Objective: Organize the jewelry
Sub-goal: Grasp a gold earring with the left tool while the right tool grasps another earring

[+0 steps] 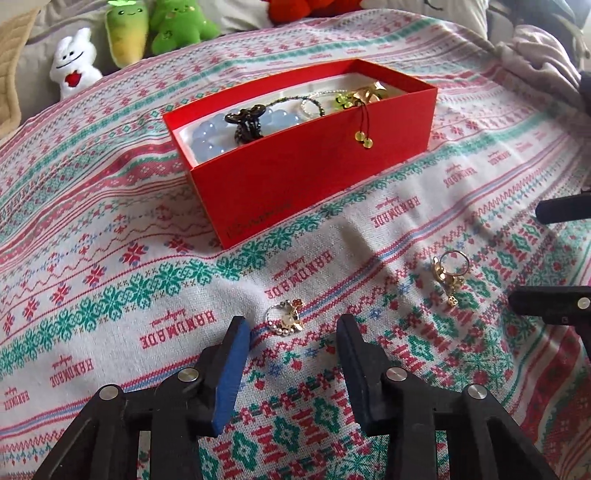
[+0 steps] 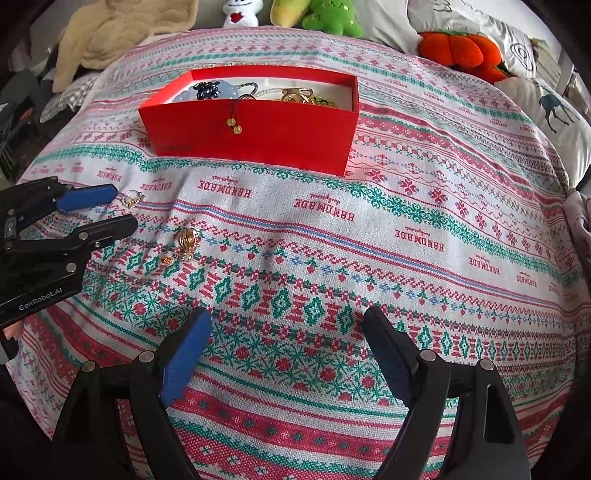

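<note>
A red box [image 1: 310, 162] sits on the patterned cloth and holds blue beads [image 1: 210, 134], a black clip [image 1: 246, 123] and gold and green pieces; a beaded cord [image 1: 364, 138] hangs over its near wall. A silver-and-gold ring [image 1: 286, 320] lies on the cloth just ahead of my open, empty left gripper [image 1: 291, 328]. A gold ring [image 1: 450, 275] lies further right, near my right gripper's fingers [image 1: 546, 299]. In the right wrist view the box [image 2: 255, 138] is far, the gold ring [image 2: 186, 240] is left, and my open right gripper [image 2: 286, 325] is empty. The left gripper [image 2: 123, 208] hovers by the silver ring [image 2: 133, 197].
Plush toys [image 1: 125, 33] line the far edge of the bed. An orange plush [image 2: 461, 51] and pillows [image 2: 554, 107] lie at the far right, a beige blanket [image 2: 122, 33] at the far left. The cloth [image 2: 369, 258] covers the bed.
</note>
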Demonstrator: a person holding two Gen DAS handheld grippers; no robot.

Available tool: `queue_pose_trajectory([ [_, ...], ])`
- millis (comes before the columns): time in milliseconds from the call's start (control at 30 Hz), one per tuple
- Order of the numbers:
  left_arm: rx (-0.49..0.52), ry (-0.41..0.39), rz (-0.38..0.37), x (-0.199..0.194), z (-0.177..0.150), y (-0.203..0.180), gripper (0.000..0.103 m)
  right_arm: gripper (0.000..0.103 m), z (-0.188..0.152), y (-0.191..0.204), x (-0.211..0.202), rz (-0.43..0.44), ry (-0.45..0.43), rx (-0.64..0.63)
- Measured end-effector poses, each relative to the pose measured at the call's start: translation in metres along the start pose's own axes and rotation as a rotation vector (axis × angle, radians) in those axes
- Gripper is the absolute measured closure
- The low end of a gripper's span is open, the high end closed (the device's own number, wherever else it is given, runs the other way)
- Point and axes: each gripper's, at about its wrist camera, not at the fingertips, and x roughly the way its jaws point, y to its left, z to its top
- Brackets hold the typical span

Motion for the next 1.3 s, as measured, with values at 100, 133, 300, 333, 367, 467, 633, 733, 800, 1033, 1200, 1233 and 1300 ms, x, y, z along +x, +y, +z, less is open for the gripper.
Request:
queue_pose_trajectory([
  [100,0.031,0.003,-0.01,0.002,0.001,0.0,0.067,0.016,0.001,0.0,0.0,0.003,0.0,-0.001],
  [133,0.037,0.004,-0.01,0.002,0.002,0.0,0.07,0.016,0.001,0.0,0.0,0.004,0.0,0.0],
  [300,0.074,0.008,-0.004,0.003,0.003,-0.006,0.083,0.016,0.001,0.0,0.0,0.004,0.0,0.0],
  [333,0.08,0.008,-0.004,0.003,0.003,-0.008,0.086,0.016,0.001,0.0,0.0,0.006,0.0,0.001],
  [367,0.085,0.008,-0.003,0.003,0.003,-0.009,0.09,0.016,0.001,0.0,0.0,0.006,0.0,0.002],
  [467,0.091,0.005,0.007,0.001,0.002,-0.011,0.091,0.017,0.002,0.002,0.001,0.01,-0.001,0.0],
  [633,0.081,-0.001,-0.001,-0.006,0.0,-0.011,0.091,0.017,0.008,0.006,0.0,0.033,-0.005,-0.005],
  [733,0.069,-0.01,-0.01,-0.012,0.0,-0.01,0.091,0.017,0.011,0.01,-0.002,0.054,-0.01,-0.012],
  [800,0.063,-0.021,-0.015,-0.017,0.0,-0.009,0.091,0.017,0.013,0.013,-0.002,0.065,-0.014,-0.019],
  [1033,0.044,-0.06,-0.032,-0.04,-0.001,-0.006,0.091,0.017,0.021,0.023,0.0,0.111,-0.013,-0.025],
  [1200,0.011,-0.074,-0.039,-0.049,-0.005,0.002,0.091,0.028,0.029,0.03,0.003,0.132,-0.015,-0.02],
  [1233,-0.002,-0.073,-0.045,-0.05,-0.005,0.005,0.091,0.031,0.03,0.031,0.003,0.137,-0.016,-0.018],
  [1300,-0.02,-0.07,-0.048,-0.051,-0.006,0.008,0.091,0.045,0.033,0.03,0.003,0.149,-0.016,-0.007],
])
